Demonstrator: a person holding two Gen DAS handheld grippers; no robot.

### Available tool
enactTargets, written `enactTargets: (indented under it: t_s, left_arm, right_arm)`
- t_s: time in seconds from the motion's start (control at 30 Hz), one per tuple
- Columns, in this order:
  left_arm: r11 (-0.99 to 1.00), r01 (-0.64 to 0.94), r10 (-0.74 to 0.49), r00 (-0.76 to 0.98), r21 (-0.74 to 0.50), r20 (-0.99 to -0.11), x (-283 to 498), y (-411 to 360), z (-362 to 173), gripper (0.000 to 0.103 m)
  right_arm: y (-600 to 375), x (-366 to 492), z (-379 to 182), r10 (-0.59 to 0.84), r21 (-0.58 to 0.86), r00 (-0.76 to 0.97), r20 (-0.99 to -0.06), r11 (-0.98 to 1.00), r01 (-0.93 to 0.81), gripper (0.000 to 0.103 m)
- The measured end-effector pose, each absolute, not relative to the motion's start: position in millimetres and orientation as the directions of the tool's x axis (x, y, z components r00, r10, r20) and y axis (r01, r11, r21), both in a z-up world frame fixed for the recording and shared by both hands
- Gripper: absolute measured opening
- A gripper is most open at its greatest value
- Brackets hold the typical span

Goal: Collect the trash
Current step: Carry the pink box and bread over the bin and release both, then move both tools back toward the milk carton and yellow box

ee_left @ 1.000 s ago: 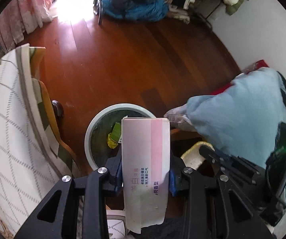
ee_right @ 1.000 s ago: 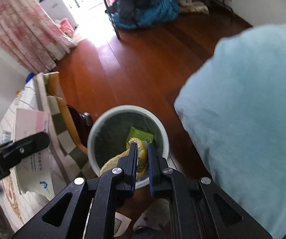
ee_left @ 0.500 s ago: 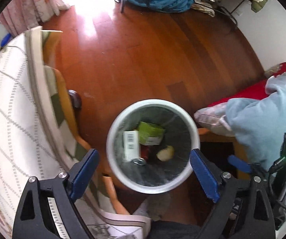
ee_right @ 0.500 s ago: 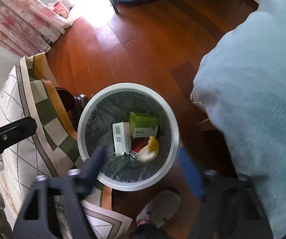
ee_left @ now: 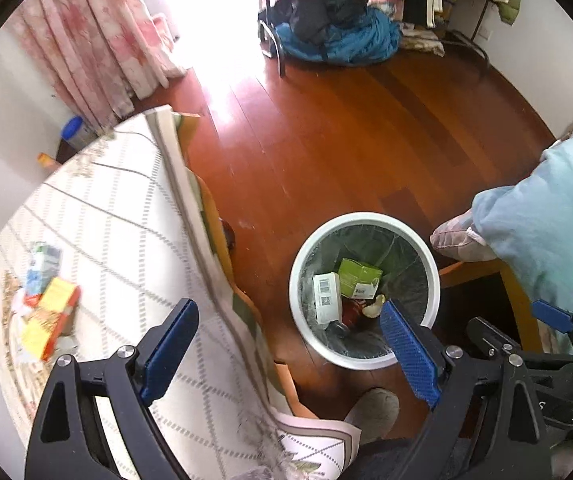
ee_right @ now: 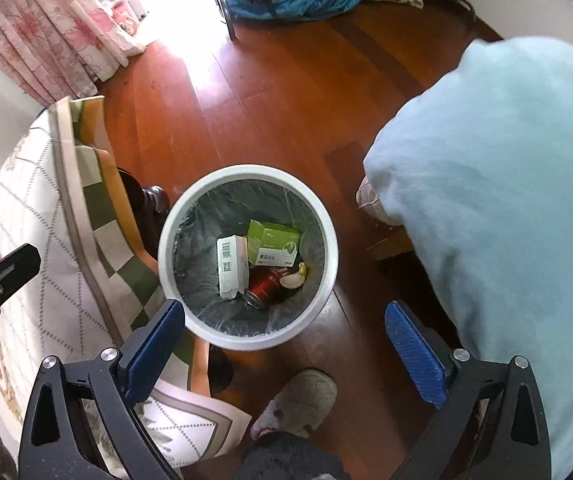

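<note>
Both tools, left tool (ee_left: 288,346) and right tool (ee_right: 284,350), gape wide and empty; several items lie in the bin (ee_right: 328,236), while wrappers (ee_left: 48,300) remain on the counter (ee_left: 126,240).

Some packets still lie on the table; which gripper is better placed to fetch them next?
Probably left. The left gripper is open above the table, near the packets. The right gripper hangs over the bin.

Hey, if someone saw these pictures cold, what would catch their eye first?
The white trash bin on the red wood floor, holding a green box, a white carton and a red can. Both tongs, left and right, gape empty above it.
</note>
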State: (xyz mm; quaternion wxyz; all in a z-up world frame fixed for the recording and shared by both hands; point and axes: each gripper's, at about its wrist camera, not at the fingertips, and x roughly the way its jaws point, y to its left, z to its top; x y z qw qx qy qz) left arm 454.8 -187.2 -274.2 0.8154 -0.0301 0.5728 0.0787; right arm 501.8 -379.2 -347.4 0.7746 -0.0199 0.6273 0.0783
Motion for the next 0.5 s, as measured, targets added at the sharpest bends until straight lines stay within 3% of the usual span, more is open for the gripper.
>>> enactTargets:
  t_s: [0.5]
  left_arm:
    - [0.972,-0.233,0.088,0.499,-0.035,-0.862,370,-164,-171,0.093]
  right_arm:
    - [-369,422,-205,0.137,0.07,0.387,-0.912,0.981,-0.181,0.102]
